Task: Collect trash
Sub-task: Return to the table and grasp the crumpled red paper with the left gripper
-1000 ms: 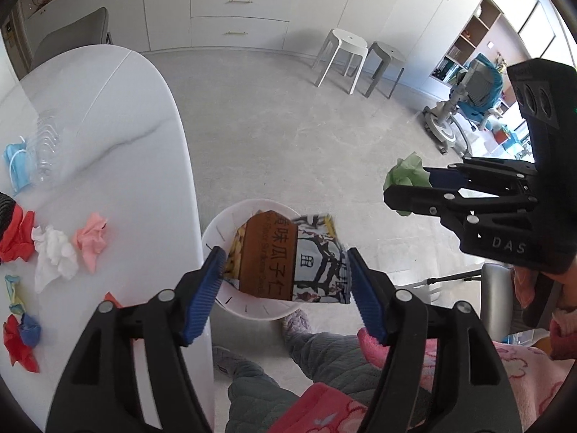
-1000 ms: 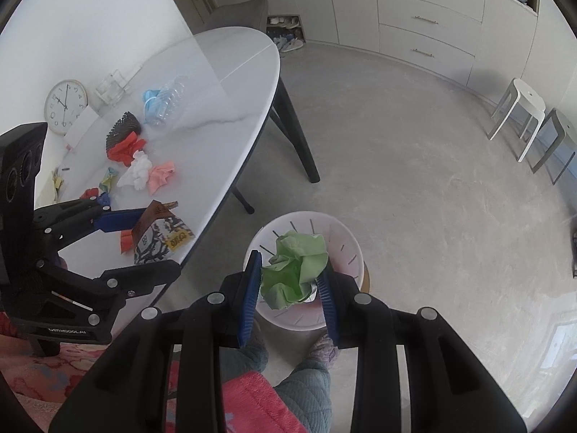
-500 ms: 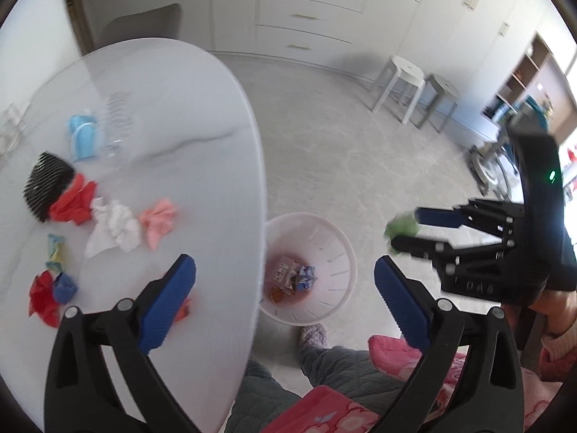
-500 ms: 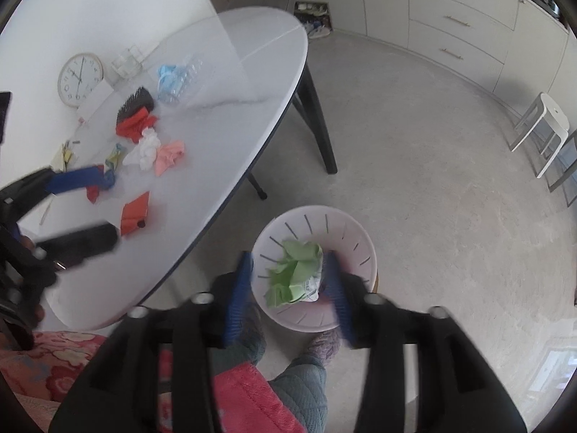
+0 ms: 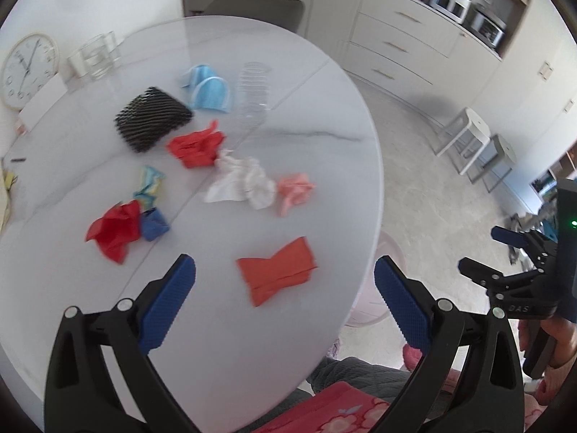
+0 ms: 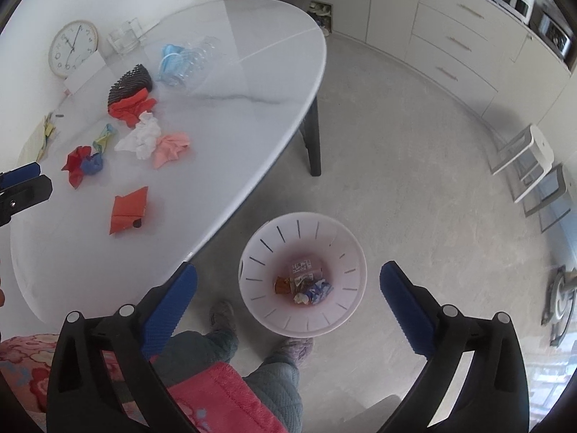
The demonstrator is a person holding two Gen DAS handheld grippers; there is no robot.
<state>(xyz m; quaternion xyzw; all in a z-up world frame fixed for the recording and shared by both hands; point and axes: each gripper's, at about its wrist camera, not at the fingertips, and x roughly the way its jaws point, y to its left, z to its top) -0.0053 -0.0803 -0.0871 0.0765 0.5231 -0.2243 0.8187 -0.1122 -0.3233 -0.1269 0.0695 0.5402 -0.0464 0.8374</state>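
The left gripper (image 5: 285, 301) hangs wide open and empty above the folded red paper (image 5: 277, 274) near the table (image 5: 324, 115) edge. It looks light, thin and slippery; pinch its raised fold. The right gripper (image 6: 288, 306), opening, is empty over the bin (image 6: 346, 252).

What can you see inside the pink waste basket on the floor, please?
The waste basket holds a few crumpled snack wrappers at its bottom, with printed white, blue and brown parts showing. Whatever lies beneath them is covered. No green paper shows.
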